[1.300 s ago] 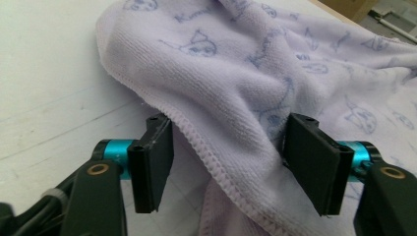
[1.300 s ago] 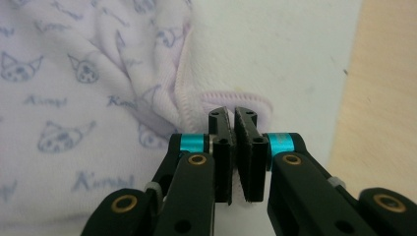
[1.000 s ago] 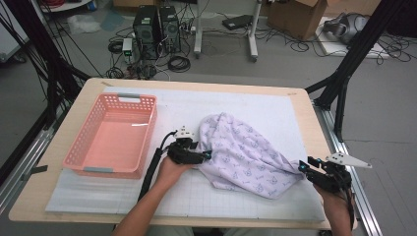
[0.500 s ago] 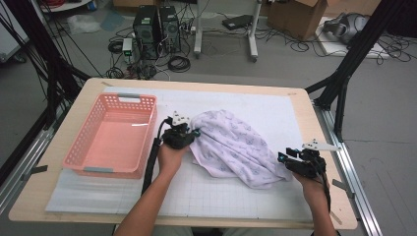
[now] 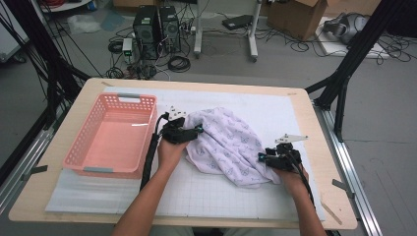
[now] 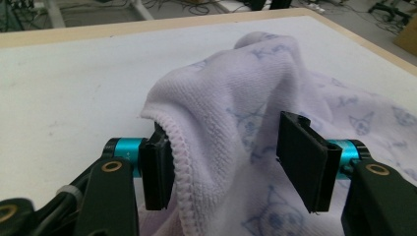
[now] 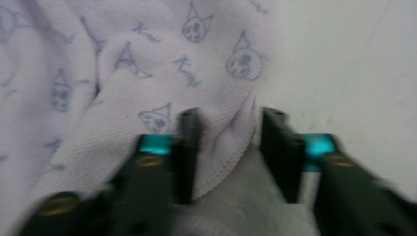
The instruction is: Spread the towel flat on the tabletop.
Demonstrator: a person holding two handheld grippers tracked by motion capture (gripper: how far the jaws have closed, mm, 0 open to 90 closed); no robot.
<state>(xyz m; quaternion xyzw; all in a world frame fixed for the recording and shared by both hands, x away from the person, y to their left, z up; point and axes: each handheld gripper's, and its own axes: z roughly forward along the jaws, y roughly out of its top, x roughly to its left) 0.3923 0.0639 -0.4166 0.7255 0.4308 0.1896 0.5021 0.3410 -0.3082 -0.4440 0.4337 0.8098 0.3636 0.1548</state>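
— What sort of place is this looking like?
— A lab. Black frame struts [image 5: 344,73] are standing around the worktop [image 5: 305,105], and cables [image 5: 179,63] are lying across the grey floor beyond its far edge.
— Anything else pointing that way?
— Two computer towers [image 5: 157,27] are sitting on the floor at far left, and a cardboard box [image 5: 300,17] is resting at far right.

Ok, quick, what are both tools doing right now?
Left tool: open, jaws just opening, towel between them.
Right tool: open, jaws just closing around the towel's edge, not pinching yet.
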